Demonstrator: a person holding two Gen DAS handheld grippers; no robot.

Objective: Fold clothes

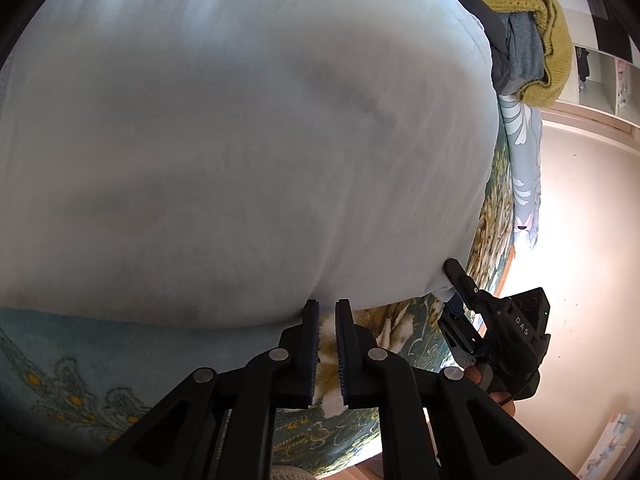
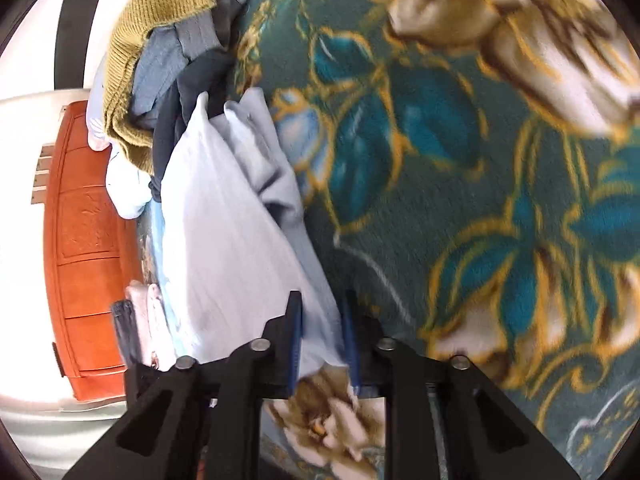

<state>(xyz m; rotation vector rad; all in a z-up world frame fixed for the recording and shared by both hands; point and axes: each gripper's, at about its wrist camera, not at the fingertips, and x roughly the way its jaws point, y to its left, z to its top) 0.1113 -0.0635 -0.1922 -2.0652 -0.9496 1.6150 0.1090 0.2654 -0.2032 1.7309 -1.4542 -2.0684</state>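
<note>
- Left gripper (image 1: pixel 327 308): jaws narrowly parted at the hem of the pale blue cotton garment (image 1: pixel 240 140), gripping nothing.
- Right gripper (image 2: pixel 322 300): jaws closed on the garment's corner, over the teal floral fleece blanket (image 2: pixel 460 160).

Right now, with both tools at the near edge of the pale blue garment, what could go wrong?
1. The left tool looks open at the hem of the pale blue garment, pinching nothing, so one side may lag.
2. The right tool straddles only a corner; it could slip out.
3. The clothes pile touches the garment's far end, so a sleeve may snag it.
</note>
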